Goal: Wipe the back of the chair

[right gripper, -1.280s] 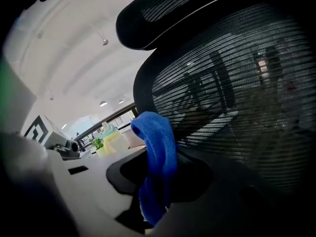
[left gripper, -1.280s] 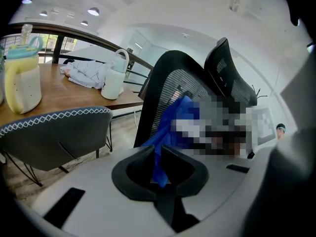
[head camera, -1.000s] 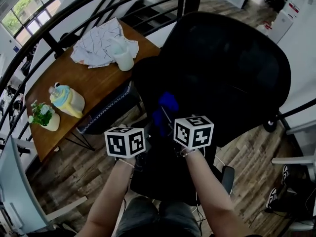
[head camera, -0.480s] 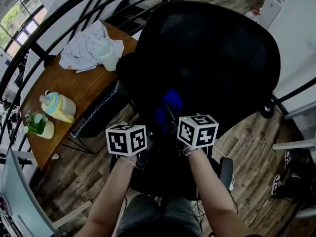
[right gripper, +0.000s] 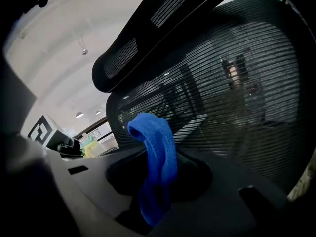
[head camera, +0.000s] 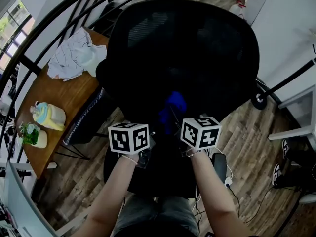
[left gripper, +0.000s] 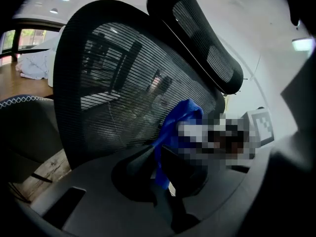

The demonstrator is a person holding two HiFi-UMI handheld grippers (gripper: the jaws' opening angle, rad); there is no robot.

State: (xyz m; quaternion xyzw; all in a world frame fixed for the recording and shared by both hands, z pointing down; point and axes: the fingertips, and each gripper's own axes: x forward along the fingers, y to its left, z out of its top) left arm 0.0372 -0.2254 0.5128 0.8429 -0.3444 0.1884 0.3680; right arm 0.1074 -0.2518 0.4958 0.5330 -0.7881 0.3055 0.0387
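The black mesh chair back (head camera: 187, 48) fills the middle of the head view, and it stands close in front of both gripper views (left gripper: 113, 83) (right gripper: 237, 98), with its headrest (left gripper: 207, 38) above. My right gripper (head camera: 174, 116) is shut on a blue cloth (right gripper: 155, 162) that stands up from its jaws and folds over just short of the mesh. The cloth (head camera: 170, 107) shows blue against the lower chair back. My left gripper (head camera: 150, 132) hangs beside it on the left. Its dark jaws (left gripper: 160, 167) stand close together, and the blue cloth (left gripper: 175, 127) shows behind them.
A wooden table (head camera: 54, 98) at the left carries a crumpled white cloth (head camera: 74, 58), a yellow and blue jug (head camera: 47, 115) and a small potted plant (head camera: 30, 134). A black curved railing (head camera: 59, 14) runs behind it. A chair caster (head camera: 258, 101) and cables (head camera: 222, 177) lie on the wood floor.
The chair back has come to fill more of the head view and the table has slid left. Both grippers and the blue cloth have edged right, still low on the chair back.
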